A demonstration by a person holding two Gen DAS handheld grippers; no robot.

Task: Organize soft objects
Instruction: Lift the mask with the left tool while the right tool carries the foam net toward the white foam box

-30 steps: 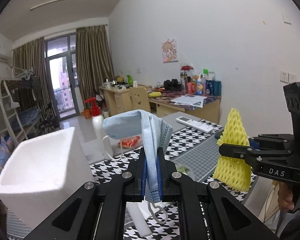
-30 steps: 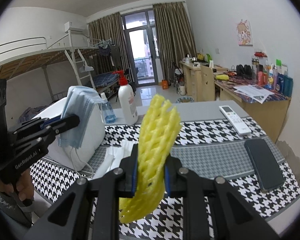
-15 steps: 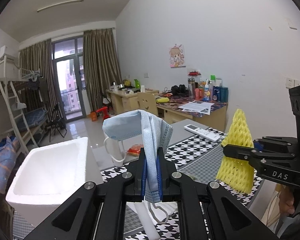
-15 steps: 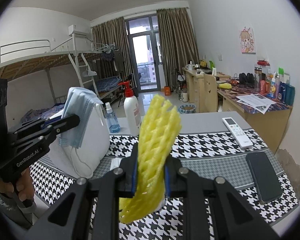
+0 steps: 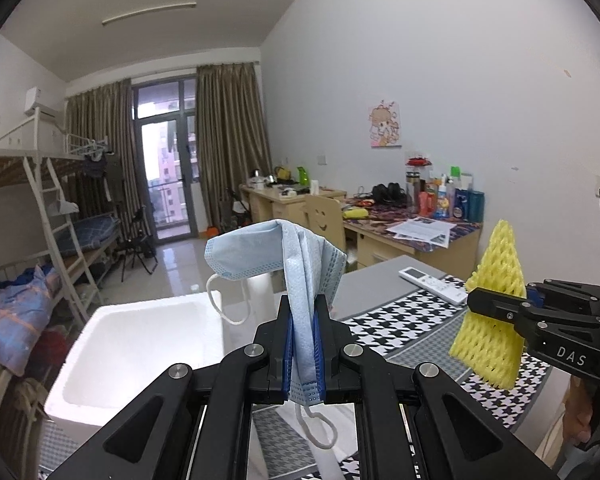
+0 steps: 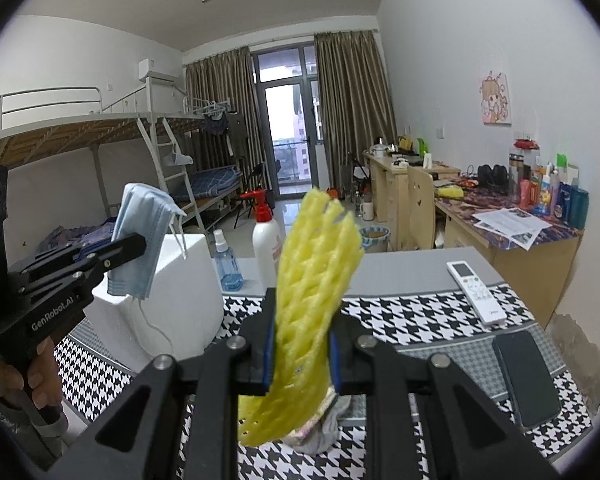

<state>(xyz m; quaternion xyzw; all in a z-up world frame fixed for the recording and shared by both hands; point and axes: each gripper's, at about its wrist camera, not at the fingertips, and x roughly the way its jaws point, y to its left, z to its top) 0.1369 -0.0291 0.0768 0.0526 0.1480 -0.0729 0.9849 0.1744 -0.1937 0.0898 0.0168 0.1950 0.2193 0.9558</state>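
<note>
My left gripper [image 5: 302,320] is shut on a light blue face mask [image 5: 296,264], held up in the air above the near edge of a white foam box [image 5: 140,344]. The mask's ear loops hang loose. My right gripper [image 6: 302,320] is shut on a yellow foam fruit net [image 6: 312,280], held above the houndstooth table mat [image 6: 412,316]. In the left wrist view the right gripper [image 5: 480,306] holds the net [image 5: 496,304] at the right. In the right wrist view the left gripper [image 6: 134,242] holds the mask [image 6: 140,236] beside the foam box [image 6: 172,300].
A small crumpled cloth bundle [image 6: 320,428] lies on the mat under the net. A white spray bottle with red top [image 6: 266,248] and a small blue bottle [image 6: 226,264] stand behind the box. A white remote [image 6: 476,292] and a black phone [image 6: 526,376] lie at the right.
Both grippers have risen with their loads. The foam box and table now sit lower in both views. Grips are unchanged.
</note>
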